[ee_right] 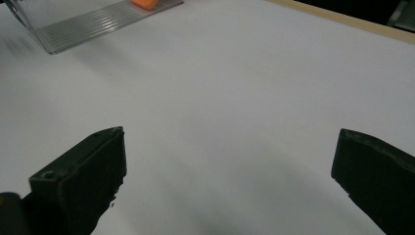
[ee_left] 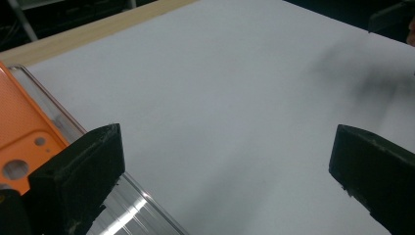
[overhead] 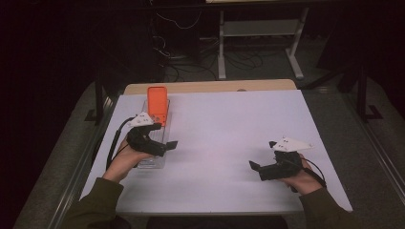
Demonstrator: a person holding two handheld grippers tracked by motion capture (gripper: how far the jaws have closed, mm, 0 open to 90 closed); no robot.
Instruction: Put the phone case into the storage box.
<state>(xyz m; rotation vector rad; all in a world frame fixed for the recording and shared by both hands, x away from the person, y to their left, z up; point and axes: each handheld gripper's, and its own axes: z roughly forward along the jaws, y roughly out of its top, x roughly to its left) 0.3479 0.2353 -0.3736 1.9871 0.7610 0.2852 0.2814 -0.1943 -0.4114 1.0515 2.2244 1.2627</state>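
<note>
An orange flat case [overhead: 157,104] lies on the far end of a clear plastic tray [overhead: 160,136] at the table's left. My left gripper [overhead: 165,138] hovers over the tray's near half, pointing right, jaws wide open and empty. In the left gripper view the left gripper [ee_left: 225,152] frames bare white table, with the orange case [ee_left: 24,129] and the ribbed tray edge [ee_left: 58,115] at the left. My right gripper [overhead: 261,154] rests at the right front, pointing left, open and empty. The right gripper view shows the right gripper [ee_right: 230,152] over white table, the tray [ee_right: 98,19] far off.
The white table top [overhead: 224,129] has a wooden strip [overhead: 215,87] along its far edge. Beyond it stand a grey desk frame [overhead: 258,28] and cables on the dark floor. The other gripper [ee_left: 391,17] shows at the upper right of the left gripper view.
</note>
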